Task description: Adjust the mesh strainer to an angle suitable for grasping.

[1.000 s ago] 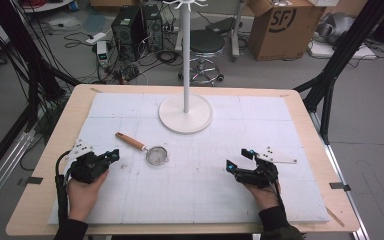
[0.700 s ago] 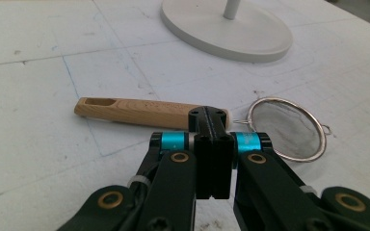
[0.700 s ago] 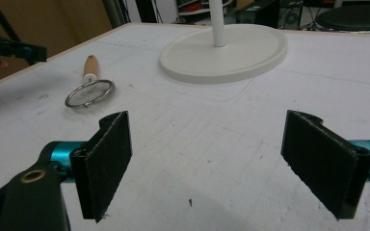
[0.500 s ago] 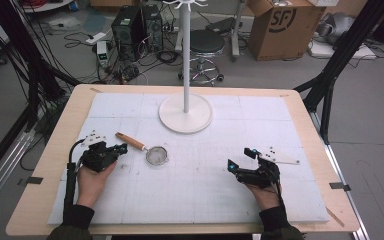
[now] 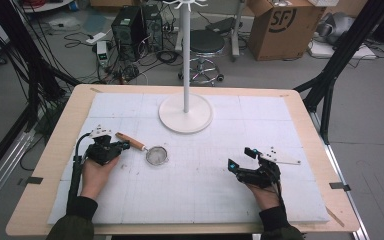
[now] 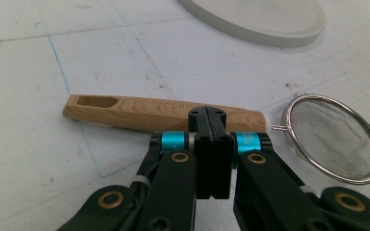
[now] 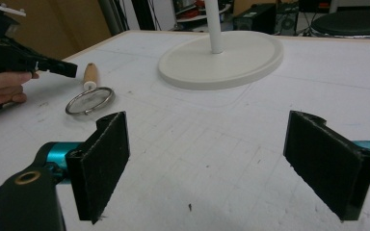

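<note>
Small strainer [image 5: 150, 151] lying flat on the white mat [image 5: 195, 200], in front of the white stand's round base [image 5: 185, 119] and slightly to the left of it; wooden handle [image 5: 130, 141] pointing left and away from the mesh bowl [image 5: 157, 155], bowl end nearer the middle of the mat. Left gripper [image 5: 123, 146] at the handle's free end, left of and in front of the base, held low by the left hand [image 5: 96, 172]; jaws pressed flat together with nothing between them, tips just short of the handle. From the left gripper view: closed tips [image 6: 207, 115] directly before the middle of the wooden handle [image 6: 161, 112], touching or just clear of it, not decidable; slot at the handle's free end, wire-rimmed mesh bowl [image 6: 335, 139] at the other end, edge of the base [image 6: 260, 19] beyond. Right gripper [image 5: 240, 160] well to the right of the base and nearer the front edge of the table [image 5: 55, 145], carried by the right hand [image 5: 265, 192]; jaws spread wide and empty. From the right gripper view: two black pads [image 7: 103, 163] far apart over bare mat, base [image 7: 221, 57] straight ahead, strainer [image 7: 89, 96] to its left, left gripper [image 7: 60, 67] beside the handle.
</note>
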Action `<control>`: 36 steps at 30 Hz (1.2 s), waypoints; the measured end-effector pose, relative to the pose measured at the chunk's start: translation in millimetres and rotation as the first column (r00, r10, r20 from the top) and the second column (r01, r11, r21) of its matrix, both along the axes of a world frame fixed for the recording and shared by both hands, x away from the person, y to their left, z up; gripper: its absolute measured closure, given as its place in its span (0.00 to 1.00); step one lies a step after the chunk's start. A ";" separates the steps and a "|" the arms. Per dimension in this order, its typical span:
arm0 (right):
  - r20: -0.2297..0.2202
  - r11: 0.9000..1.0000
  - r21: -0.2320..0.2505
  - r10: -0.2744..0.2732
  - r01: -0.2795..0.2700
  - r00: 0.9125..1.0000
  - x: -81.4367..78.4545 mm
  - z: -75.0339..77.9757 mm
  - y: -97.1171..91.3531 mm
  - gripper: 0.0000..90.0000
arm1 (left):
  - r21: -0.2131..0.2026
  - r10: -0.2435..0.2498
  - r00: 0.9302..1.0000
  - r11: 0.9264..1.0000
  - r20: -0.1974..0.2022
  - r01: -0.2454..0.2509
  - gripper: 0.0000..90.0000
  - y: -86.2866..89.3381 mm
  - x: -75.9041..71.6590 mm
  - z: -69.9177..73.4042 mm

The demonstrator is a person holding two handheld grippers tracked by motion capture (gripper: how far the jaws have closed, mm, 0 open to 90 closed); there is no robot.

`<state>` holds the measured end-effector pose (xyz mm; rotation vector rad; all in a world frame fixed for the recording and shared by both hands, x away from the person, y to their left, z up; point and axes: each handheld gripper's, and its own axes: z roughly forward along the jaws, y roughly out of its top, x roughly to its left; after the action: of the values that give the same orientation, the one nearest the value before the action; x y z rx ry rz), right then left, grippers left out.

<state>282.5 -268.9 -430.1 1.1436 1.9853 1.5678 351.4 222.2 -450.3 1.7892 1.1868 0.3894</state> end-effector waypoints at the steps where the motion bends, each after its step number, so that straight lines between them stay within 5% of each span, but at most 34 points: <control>1: 0.002 1.000 0.002 -0.003 0.003 1.000 0.3 -0.1 -0.4 0.17 | -0.002 0.002 1.000 1.000 0.000 -0.002 1.00 0.2 0.5 -0.2; 9: 0.007 1.000 -0.003 0.003 -0.003 1.000 0.7 -0.6 1.3 0.17 | 0.008 -0.010 0.999 1.000 -0.043 0.010 1.00 -2.8 9.7 -0.3; 23: 0.009 1.000 0.008 -0.005 0.005 1.000 -0.7 0.9 -2.2 0.17 | 0.023 -0.048 0.997 0.999 -0.058 0.050 1.00 -32.9 33.7 -0.5; 36: 0.005 1.000 0.002 -0.001 0.001 1.000 -1.1 0.0 -0.1 0.17 | 0.016 -0.063 0.997 0.998 -0.048 0.064 1.00 -42.2 35.7 -2.2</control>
<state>281.4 -269.0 -430.1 1.1409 1.9802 1.5703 387.2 180.0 -452.5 1.8558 1.1593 0.3227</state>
